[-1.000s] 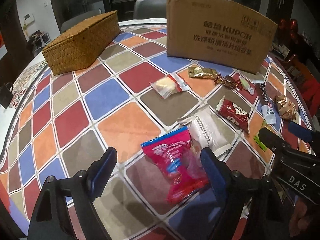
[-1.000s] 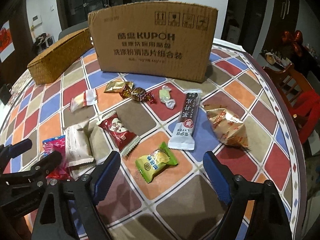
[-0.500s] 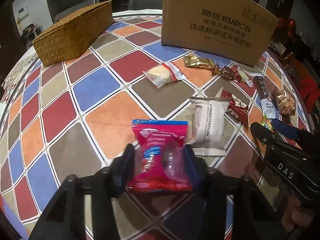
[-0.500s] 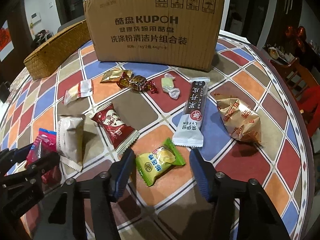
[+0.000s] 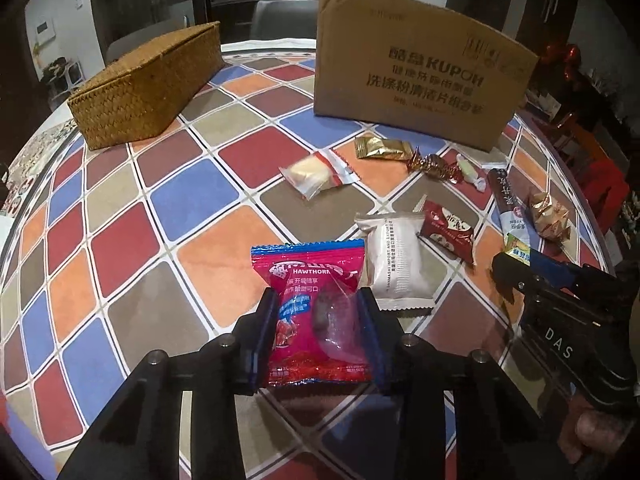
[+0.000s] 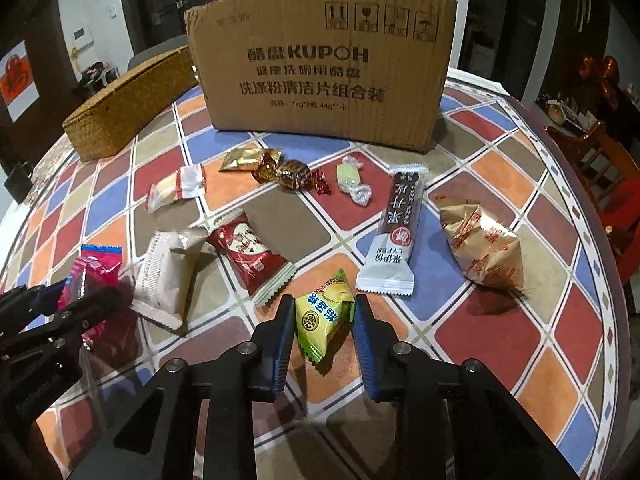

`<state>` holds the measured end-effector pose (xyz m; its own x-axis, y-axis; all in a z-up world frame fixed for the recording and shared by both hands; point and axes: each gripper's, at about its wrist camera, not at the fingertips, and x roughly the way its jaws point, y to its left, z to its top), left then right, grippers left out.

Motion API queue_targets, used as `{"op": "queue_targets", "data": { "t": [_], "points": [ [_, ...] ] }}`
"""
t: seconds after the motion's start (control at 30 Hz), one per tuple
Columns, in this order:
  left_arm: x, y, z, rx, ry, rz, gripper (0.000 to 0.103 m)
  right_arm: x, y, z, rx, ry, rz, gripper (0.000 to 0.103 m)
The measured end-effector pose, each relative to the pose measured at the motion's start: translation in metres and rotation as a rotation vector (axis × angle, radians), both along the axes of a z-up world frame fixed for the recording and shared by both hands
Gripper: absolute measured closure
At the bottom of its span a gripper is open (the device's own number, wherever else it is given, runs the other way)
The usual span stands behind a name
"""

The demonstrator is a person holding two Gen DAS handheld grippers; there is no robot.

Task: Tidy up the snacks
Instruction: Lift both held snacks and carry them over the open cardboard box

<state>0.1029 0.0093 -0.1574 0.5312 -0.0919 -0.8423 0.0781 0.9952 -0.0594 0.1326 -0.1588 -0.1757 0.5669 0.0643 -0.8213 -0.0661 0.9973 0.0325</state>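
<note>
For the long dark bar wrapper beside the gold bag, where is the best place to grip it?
Grip the long bar wrapper across its narrow width near the middle, coming from above with the fingers on its two long edges. It lies flat on the table, slim and long, with bare tablecloth along both sides.

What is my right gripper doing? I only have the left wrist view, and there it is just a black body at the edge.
Observer: In the right wrist view the right gripper has its jaws closing on the green packet, with a pad against each side.
Operator: Is anything crowding that packet?
Observer: The dark red packet and the white end of the long bar lie close by its far corner. I cannot tell whether they touch it.
Operator: Is there room on its right?
Observer: Yes. Only bare tablecloth shows right of the gripper.
</note>
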Motion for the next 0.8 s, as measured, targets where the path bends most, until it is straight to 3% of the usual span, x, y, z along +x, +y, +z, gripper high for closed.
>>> {"op": "queue_targets", "data": {
  "t": [0.8],
  "points": [
    [-0.001,-0.007,0.067,0.017,-0.126,-0.022,0.064,-0.006,-0.009,0.072,0.006,-0.151,-0.003,0.073]
  ]
}}
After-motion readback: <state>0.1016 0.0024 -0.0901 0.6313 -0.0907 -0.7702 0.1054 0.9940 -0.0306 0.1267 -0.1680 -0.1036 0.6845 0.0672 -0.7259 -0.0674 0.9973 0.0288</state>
